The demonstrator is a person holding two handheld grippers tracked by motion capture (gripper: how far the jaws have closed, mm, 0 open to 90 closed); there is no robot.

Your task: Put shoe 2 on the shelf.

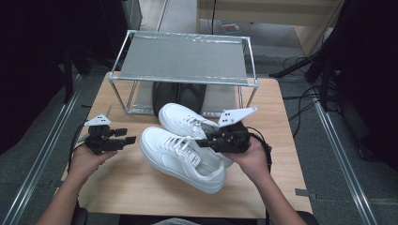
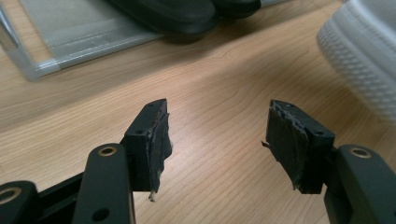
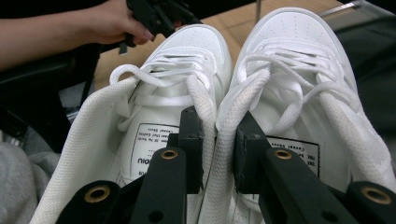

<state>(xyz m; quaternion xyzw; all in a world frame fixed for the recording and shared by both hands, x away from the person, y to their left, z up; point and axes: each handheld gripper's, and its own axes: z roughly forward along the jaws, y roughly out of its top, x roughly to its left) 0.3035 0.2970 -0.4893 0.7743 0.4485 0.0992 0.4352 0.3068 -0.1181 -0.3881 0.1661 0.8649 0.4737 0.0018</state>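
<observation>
The right tongs (image 3: 218,154) are clamped on the two inner collars of the pair of white sneakers (image 1: 187,150), pinching both shoes together where their openings meet, so the pair hangs as one bundle from the person's right hand. In the high view the sneakers sit over the middle of the counter (image 1: 141,187), toes aimed away and to the left, heels back toward the right hand; whether the soles touch the wood or ride just above it I cannot quite tell from here. That long axis is what matters: it runs from the right tongs diagonally out toward the metal shoe rack (image 1: 183,61) at the far edge, where a dark pair of shoes (image 1: 180,96) already rests on the lower level, right behind the white toes. So the pair would have to go toe-first and up onto the grey top shelf, I'd judge, since the spot below looks taken. The left tongs (image 2: 217,140) stand open and empty, off to the left of the near sneaker's toe and apart from it, close enough to steady that end if the bundle swings.
</observation>
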